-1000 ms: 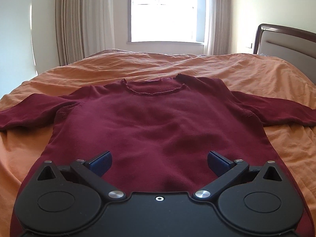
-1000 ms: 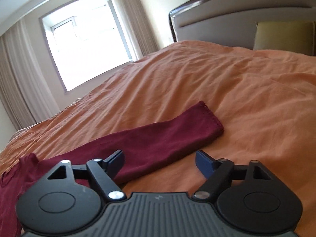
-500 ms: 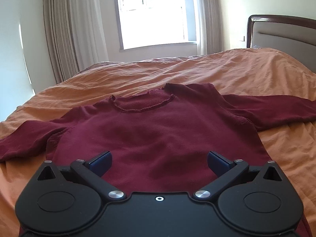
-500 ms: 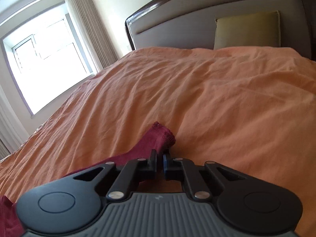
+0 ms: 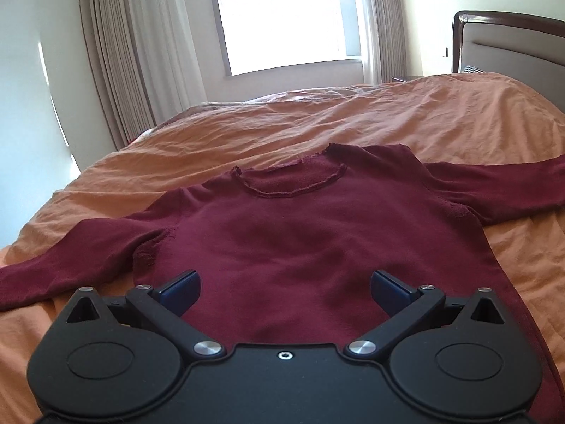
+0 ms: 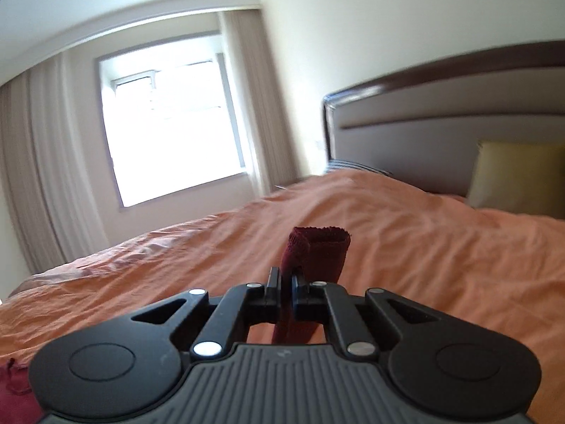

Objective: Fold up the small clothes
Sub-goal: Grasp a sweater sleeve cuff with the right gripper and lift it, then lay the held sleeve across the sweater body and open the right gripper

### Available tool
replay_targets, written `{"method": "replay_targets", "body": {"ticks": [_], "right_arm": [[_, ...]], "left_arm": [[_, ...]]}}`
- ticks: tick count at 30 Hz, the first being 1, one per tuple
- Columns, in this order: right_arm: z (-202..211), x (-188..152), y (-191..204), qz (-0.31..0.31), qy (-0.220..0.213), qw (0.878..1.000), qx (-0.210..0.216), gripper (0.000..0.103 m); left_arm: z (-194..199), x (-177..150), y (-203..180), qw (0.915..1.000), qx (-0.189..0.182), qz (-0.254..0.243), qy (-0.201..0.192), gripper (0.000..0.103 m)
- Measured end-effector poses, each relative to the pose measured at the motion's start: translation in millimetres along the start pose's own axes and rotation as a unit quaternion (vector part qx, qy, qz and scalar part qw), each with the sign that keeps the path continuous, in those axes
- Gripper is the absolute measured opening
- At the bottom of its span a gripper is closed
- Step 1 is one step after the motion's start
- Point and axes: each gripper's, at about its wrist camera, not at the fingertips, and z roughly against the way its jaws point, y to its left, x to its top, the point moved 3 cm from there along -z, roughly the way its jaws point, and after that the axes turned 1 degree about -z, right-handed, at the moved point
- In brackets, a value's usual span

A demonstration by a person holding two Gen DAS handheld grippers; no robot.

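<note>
Right gripper [image 6: 286,284] is clamped on the sleeve cuff [image 6: 316,247], lifted off the orange bedspread [image 6: 423,265] presumably for folding inward, while the left gripper [image 5: 284,288] hovers wide-jawed over the flat maroon sweater [image 5: 310,240].

Left tool [image 5: 285,288]: jaws spread wide, nothing between them, held low and level. Right tool [image 6: 286,284]: jaws closed, pinching a maroon sleeve cuff [image 6: 317,251], raised.

We see a maroon sweater [image 5: 310,247], orange bed cover [image 5: 441,120], olive-yellow pillow [image 6: 519,176], beige curtains [image 5: 141,53].
</note>
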Motion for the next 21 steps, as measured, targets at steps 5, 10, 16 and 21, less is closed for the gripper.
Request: {"method": "replay_targets", "body": {"ticks": [5,10,16,21], "right_arm": [[16,23,111,0.057,-0.013,0.992,0.11,0.006],[31,15,225,0.11,-0.021,0.973,0.204,0.006],[29,-42,338,0.131,0.031,0.948,0.288,0.006],[19,-114,405,0.151,0.091,0.932,0.316,0.006]], "left_arm": [[19,3,37,0.9994,0.017,0.028,-0.01,0.103],[42,3,78,0.9973,0.053,0.047,-0.02,0.103],[69,2,129,0.9909,0.1,0.08,-0.041,0.103],[86,-6,163,0.985,0.128,0.105,-0.048,0.103]]}}
